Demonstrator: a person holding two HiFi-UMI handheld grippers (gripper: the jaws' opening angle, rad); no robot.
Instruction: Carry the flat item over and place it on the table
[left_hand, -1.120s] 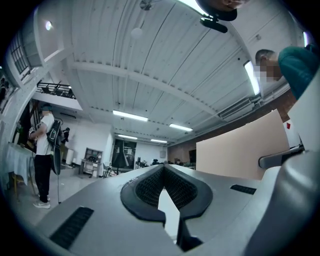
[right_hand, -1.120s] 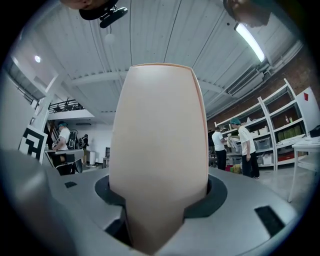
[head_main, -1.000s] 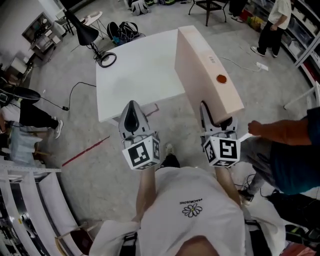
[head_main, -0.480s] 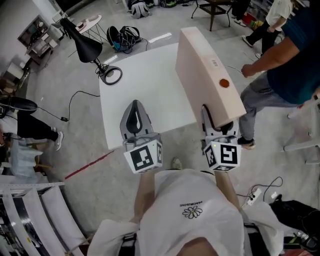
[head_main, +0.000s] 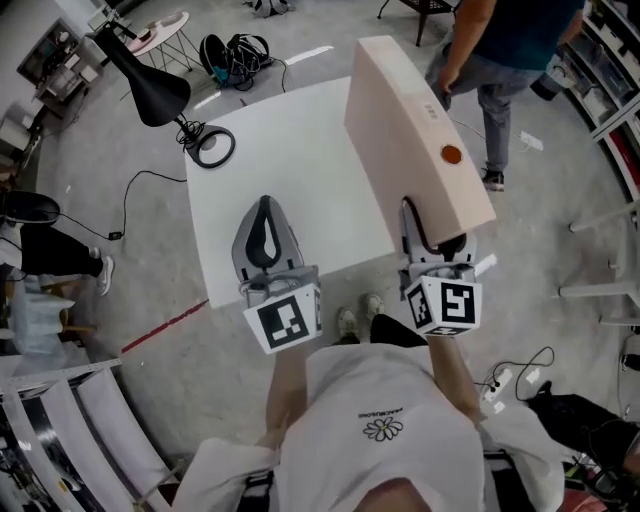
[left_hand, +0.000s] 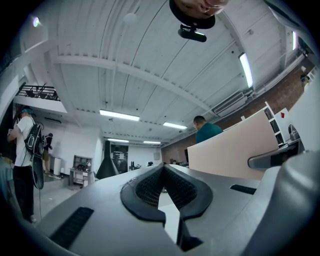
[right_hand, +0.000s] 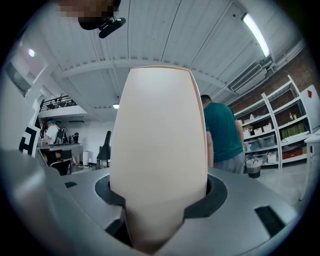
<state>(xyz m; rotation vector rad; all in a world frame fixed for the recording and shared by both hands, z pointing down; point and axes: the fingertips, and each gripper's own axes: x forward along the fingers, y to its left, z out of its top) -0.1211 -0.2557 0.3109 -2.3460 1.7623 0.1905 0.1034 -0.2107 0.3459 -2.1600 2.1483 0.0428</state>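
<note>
**Flat beige box riding on edge over the white table, gripped by one end**

The right gripper (head_main: 433, 238) is clamping the near end of the flat box (head_main: 415, 140). Its jaws are standing wide around the box's thickness, with the pads pressing on both broad faces. The box is standing on its long edge and reaching away over the right side of the table (head_main: 280, 150), and it appears to be clear of the top. The left gripper (head_main: 265, 205) is hovering empty over the table's near edge, its jaws closed tip to tip.

The box is looking stiff and smooth-sided. It is probably light for its size, but it is long, so a one-end grip is likely letting it lever and slip. Steadying its far part with the free gripper is looking safer before laying it flat on the table.
</note>
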